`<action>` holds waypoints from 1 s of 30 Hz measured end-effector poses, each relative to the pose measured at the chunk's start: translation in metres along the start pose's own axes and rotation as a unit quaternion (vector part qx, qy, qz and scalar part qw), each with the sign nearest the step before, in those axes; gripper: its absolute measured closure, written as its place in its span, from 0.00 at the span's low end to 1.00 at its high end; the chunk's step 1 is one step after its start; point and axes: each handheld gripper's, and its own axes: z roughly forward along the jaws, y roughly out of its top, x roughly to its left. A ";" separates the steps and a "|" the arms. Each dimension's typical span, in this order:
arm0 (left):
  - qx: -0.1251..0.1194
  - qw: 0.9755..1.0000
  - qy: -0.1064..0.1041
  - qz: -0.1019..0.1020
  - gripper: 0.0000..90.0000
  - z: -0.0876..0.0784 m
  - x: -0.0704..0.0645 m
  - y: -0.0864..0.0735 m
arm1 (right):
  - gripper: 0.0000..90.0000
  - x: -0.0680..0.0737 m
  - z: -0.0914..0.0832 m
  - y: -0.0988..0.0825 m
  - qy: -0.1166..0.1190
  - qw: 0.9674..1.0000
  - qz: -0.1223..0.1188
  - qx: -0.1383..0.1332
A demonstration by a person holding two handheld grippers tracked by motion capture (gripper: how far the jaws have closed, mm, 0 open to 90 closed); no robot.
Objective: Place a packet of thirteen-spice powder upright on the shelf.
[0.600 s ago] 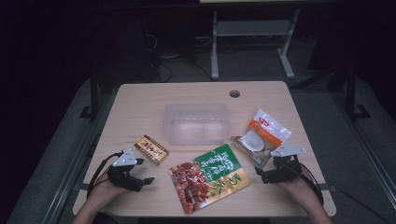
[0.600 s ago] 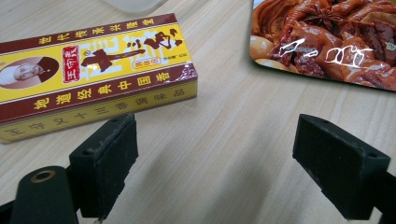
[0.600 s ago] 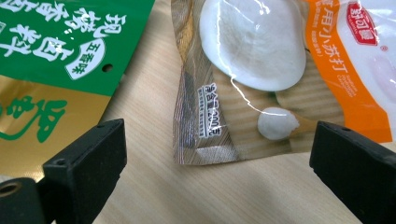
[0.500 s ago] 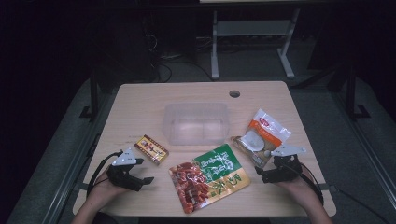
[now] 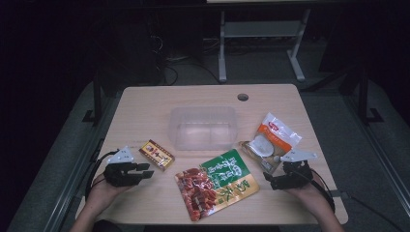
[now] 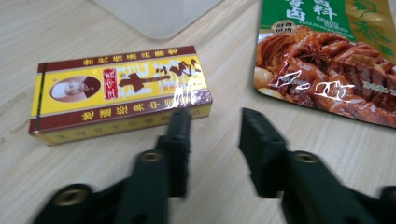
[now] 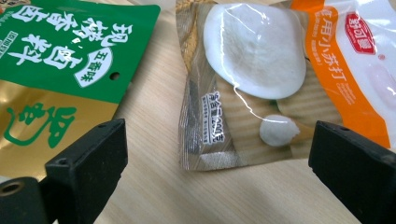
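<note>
Near the lower left of the high view, the left gripper (image 5: 145,172) rests on the wooden table (image 5: 145,104) with its jaws parted and nothing between them, just short of a small yellow and maroon box (image 5: 156,154). Its own view shows the box (image 6: 119,92) lying flat, wrapped in glossy film, printed with red characters and a small oval portrait, its long side just ahead of the fingertips (image 6: 179,122). At the lower right, the right gripper (image 5: 269,181) stands released too, jaws spread wide and empty, facing a white and orange pouch (image 7: 261,79) showing white powder. Between the grippers lies a green and gold food pouch (image 5: 217,183), its lower corner close to the table's near edge. Above it sits a clear plastic tub (image 5: 203,126); bare wood lies open beyond it.
</note>
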 end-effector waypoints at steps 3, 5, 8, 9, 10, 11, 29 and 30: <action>0.003 1.000 -0.007 -0.013 0.91 -0.001 0.005 0.004 | 0.05 0.002 0.000 0.001 -0.002 1.000 0.001 0.001; 0.004 1.000 -0.007 -0.009 0.99 -0.001 0.007 0.006 | 0.05 0.002 -0.001 0.000 -0.003 1.000 0.000 0.000; 0.008 1.000 -0.004 -0.004 0.99 0.001 0.012 0.014 | 0.05 0.001 -0.002 -0.002 -0.004 1.000 0.001 0.001; 0.013 1.000 0.004 -0.001 0.99 0.002 0.015 0.020 | 0.05 0.001 -0.003 -0.002 -0.005 1.000 0.005 0.001; 0.013 1.000 0.004 -0.001 1.00 0.002 0.015 0.020 | 0.05 0.001 -0.003 -0.002 -0.005 1.000 0.005 0.001; 0.012 1.000 0.007 0.002 1.00 0.002 0.016 0.023 | 0.05 0.000 -0.003 -0.003 -0.006 1.000 0.005 0.000; 0.004 1.000 0.013 0.008 1.00 0.010 0.037 0.058 | 0.05 -0.002 -0.001 -0.002 -0.003 1.000 0.004 -0.001; -0.001 1.000 0.015 0.007 1.00 0.012 0.038 0.063 | 0.05 -0.001 -0.001 -0.001 -0.004 1.000 0.005 -0.001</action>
